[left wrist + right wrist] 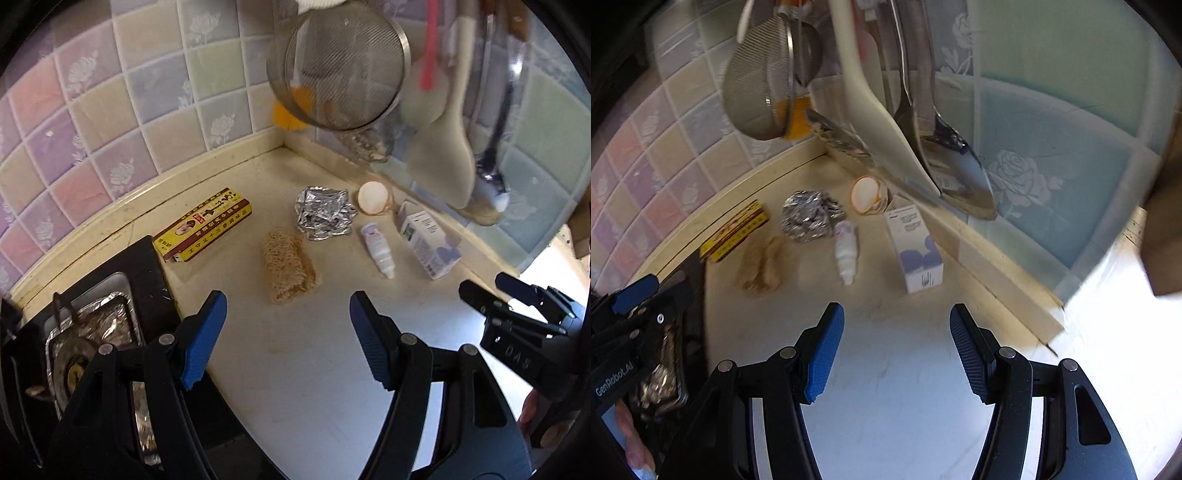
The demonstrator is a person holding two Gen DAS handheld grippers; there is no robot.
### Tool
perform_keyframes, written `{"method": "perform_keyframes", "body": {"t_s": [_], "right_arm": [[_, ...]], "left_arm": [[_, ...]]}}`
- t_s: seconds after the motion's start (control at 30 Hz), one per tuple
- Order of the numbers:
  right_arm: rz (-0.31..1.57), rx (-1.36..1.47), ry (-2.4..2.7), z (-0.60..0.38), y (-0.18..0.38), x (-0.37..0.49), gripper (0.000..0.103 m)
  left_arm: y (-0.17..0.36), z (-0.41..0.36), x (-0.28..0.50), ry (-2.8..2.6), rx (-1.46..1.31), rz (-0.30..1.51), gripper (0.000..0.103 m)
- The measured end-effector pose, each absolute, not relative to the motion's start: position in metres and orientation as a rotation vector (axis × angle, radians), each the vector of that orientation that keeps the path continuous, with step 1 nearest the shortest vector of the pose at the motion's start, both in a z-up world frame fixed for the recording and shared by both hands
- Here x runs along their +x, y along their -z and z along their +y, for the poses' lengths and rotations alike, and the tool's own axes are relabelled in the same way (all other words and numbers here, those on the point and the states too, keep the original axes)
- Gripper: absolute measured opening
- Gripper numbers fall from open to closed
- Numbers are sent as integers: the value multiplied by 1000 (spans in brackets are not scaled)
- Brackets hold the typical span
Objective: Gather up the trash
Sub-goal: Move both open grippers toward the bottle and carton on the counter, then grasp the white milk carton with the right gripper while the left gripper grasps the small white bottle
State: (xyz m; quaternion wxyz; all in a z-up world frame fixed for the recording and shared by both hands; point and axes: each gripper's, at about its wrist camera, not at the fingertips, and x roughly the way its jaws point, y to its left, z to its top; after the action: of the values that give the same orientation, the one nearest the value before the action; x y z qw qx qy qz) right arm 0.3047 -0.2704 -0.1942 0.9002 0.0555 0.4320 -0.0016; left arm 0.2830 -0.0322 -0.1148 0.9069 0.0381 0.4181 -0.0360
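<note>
In the left wrist view, the left gripper point(284, 339) is held with its jaws wide apart and nothing between them, above a bare stretch of the cream countertop point(314, 350). The trash is laid out farther along, toward the corner: a yellow and red box point(204, 225) nearest the stove point(122, 295), a beige scrubbing pad point(290, 266) just ahead of the jaws, a wad of crumpled foil point(324, 213), a small white bottle point(378, 249) on its side, a white carton point(428, 240) and an eggshell point(373, 197) by the wall. Nothing is held yet, so the step in hand is judged to be the approach — the first pick is still to be made. The pad appears to be the nearest candidate; the jaws would have to be brought down around it and closed.

In the right wrist view, the right gripper point(897, 347) is likewise spread wide and empty, with the white carton point(916, 251) and small white bottle point(846, 251) lying closest ahead of it. The left gripper point(639, 295) is seen at the left edge, with a hand point(631, 443) below it. No bin is visible, so a drop-off place cannot be told.

The surface is a worn cream counter in a corner of pastel, rose-patterned tiles point(92, 110). A mesh strainer point(340, 66) and ladles point(945, 147) hang above the trash — a low path would be needed beneath them.
</note>
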Motion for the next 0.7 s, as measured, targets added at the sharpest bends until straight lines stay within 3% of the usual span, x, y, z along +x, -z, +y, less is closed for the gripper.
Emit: {"method": "perform_keyframes", "body": {"t_s": [0.3,0.7], "right_arm": [[946,114,62,-271,233,362,61],[986,95,76,-279,267,392,61]], "left_arm": [[147,-7,330,95,-13,944,57],[146,-45,357,194,-29,931,57]]}}
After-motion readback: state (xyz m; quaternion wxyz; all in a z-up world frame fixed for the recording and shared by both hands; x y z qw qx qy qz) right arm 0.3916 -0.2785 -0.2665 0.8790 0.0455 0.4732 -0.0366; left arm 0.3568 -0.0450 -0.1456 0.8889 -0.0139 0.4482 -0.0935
